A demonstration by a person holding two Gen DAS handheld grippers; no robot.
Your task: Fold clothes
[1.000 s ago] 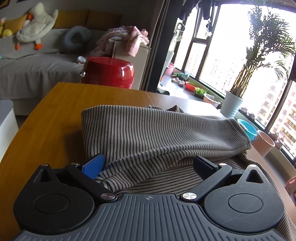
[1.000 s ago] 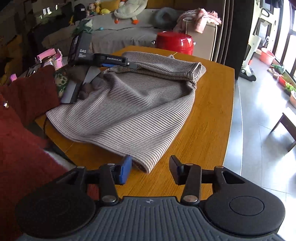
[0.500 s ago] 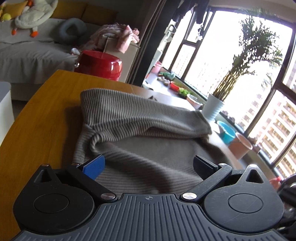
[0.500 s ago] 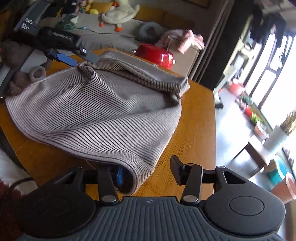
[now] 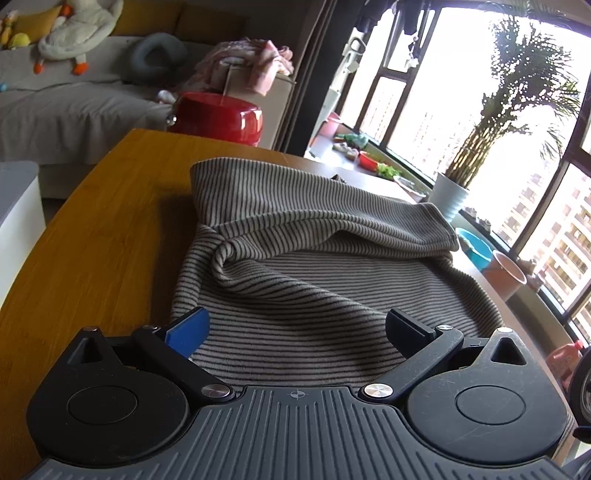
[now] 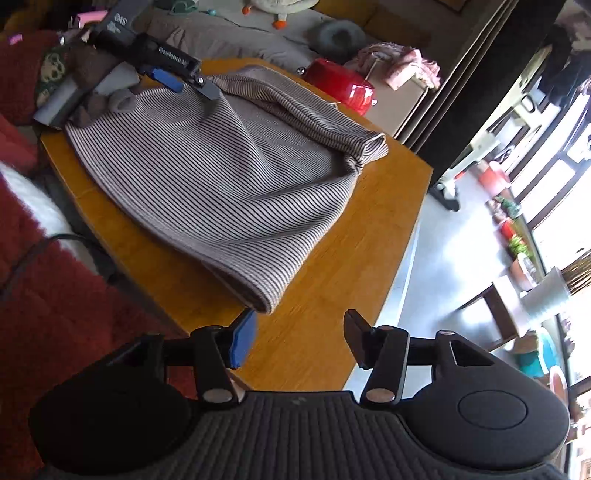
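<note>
A grey-and-black striped knit garment [image 6: 221,177] lies partly folded on the wooden table [image 6: 332,314]. Its top part is folded over in a thick band [image 5: 314,218]. My left gripper [image 5: 295,328] is open, hovering just above the garment's near side with cloth below both fingers; it also shows in the right wrist view [image 6: 184,79] at the garment's far left edge. My right gripper [image 6: 299,332] is open and empty, above bare table just short of the garment's near corner [image 6: 266,299].
A red round pot [image 5: 218,116] stands beyond the table's far edge. A sofa with a plush duck [image 5: 74,29] is behind. A window sill with a potted palm [image 5: 454,199] is on the right. Red cloth [image 6: 55,332] lies left of the table.
My right gripper has pulled back from the garment's near corner and tilted; its fingers no longer straddle the cloth. My left gripper has drawn back slightly, staying open over the garment.
</note>
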